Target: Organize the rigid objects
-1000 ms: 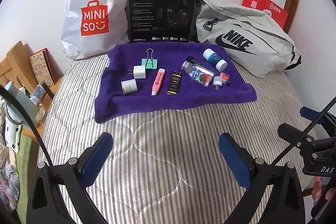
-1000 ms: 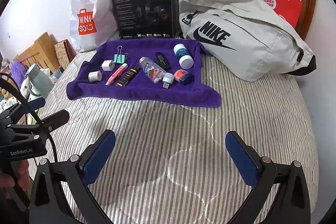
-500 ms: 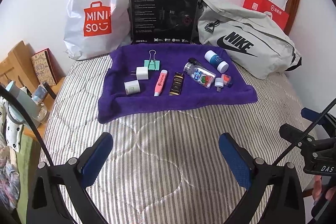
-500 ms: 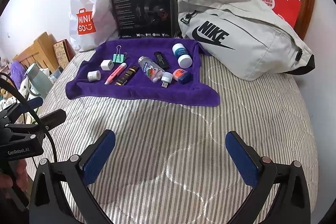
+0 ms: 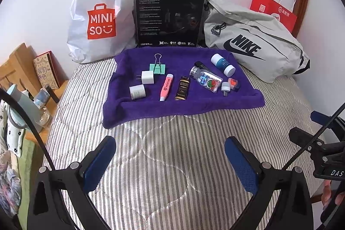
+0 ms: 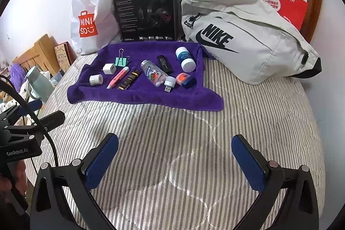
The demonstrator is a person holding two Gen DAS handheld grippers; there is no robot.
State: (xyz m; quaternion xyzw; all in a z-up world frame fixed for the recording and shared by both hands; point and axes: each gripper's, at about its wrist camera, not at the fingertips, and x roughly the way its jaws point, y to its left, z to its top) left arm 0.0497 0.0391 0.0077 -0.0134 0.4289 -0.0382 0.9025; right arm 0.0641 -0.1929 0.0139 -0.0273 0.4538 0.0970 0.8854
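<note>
A purple towel (image 5: 140,109) (image 6: 133,96) lies on the striped bed and carries several small items. On it are a green binder clip (image 5: 157,68), two white chargers (image 5: 147,77) (image 5: 138,92), a pink highlighter (image 5: 166,87), a dark box (image 5: 182,87), a clear bottle (image 5: 206,78), a white-and-blue bottle (image 5: 223,64), a small USB light (image 6: 169,82) and a black stick (image 6: 164,63). My left gripper (image 5: 170,156) is open over the bare bedspread, well short of the towel. My right gripper (image 6: 174,153) is open too, with nothing between its fingers.
Against the wall stand a white Miniso bag (image 5: 101,14), a black headset box (image 5: 169,14), a grey Nike bag (image 5: 252,44) and a red paper bag (image 5: 273,10). A wooden bedside unit with a bottle (image 5: 21,98) sits at the left bed edge.
Both grippers have moved slightly closer to the towel, so the objects sit a little lower and larger in view. Both remain open; nothing on the towel has moved.
</note>
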